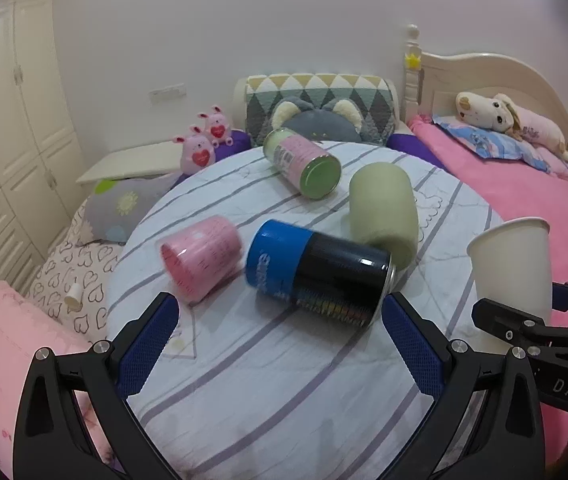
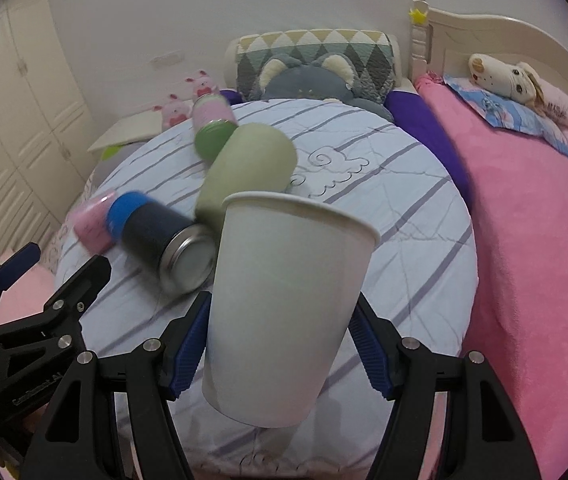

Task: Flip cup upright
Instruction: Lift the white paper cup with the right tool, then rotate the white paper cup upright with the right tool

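Observation:
My right gripper (image 2: 280, 344) is shut on a white paper cup (image 2: 284, 304), held rim up and slightly tilted above the round table (image 2: 403, 240). The cup also shows at the right of the left wrist view (image 1: 511, 264). My left gripper (image 1: 280, 340) is open and empty above the table, just in front of a blue and black can (image 1: 315, 272) lying on its side. A pink cup (image 1: 202, 256), a pale green cup (image 1: 383, 208) and a pink and green canister (image 1: 303, 164) also lie on their sides on the striped cloth.
A pink bed (image 2: 531, 240) with a plush dog (image 2: 523, 84) lies right of the table. A grey cat cushion (image 1: 315, 120) and patterned pillow stand behind it. Pink rabbit toys (image 1: 204, 144) sit on a low shelf at left. White wardrobes (image 1: 8, 140) line the left wall.

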Tool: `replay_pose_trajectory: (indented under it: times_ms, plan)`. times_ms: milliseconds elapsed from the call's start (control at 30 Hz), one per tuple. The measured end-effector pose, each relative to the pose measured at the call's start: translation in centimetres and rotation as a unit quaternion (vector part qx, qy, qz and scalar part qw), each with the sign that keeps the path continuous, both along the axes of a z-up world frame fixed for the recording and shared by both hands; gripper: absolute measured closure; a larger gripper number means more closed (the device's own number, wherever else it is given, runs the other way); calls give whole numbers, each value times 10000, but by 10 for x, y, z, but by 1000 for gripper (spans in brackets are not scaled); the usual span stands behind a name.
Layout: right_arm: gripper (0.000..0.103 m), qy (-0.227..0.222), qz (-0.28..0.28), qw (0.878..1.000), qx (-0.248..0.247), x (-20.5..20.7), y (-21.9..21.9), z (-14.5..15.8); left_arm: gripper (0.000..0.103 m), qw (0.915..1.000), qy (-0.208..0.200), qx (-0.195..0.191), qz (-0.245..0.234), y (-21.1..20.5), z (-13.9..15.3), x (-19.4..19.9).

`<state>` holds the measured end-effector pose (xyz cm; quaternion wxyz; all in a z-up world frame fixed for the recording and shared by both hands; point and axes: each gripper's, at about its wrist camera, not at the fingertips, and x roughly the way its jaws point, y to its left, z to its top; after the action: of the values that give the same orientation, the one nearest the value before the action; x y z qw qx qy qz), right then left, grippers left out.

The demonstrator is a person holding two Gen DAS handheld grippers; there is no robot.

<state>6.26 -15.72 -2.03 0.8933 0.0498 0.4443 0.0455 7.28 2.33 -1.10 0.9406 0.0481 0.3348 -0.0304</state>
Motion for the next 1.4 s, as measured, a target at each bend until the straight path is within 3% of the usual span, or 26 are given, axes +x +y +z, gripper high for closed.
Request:
replay_pose_trajectory:
  times_ms: [433,600,700,1000,1133,1267,1400]
  plan:
    - [35,289,243,9989,-289,-7,46,-13,0,9999,151,35,27,41,-18,-11]
    - [24,590,405,9937,-864,-6,61,-28,0,9996,264,-12,77,49,-26,-10]
    - [24,675,447,9947,-631,-8,59,-32,0,9993,365,-9,129,52,-32,-10]
    - [24,587,380,9953,-671,-14,58,-25,0,9993,368,-35,106,48,-29,-14]
    - [24,451,379,9965,-600,-18,55,-18,0,9994,332,-48,89,44,-25,-17]
    - [24,246,414,9988,-127,-20,43,-8,0,9995,315,-52,42,39,-21,-20]
    - [24,79,340,9993,-142,-22,35,-1,0,9995,330,8,1,30,-19,-21]
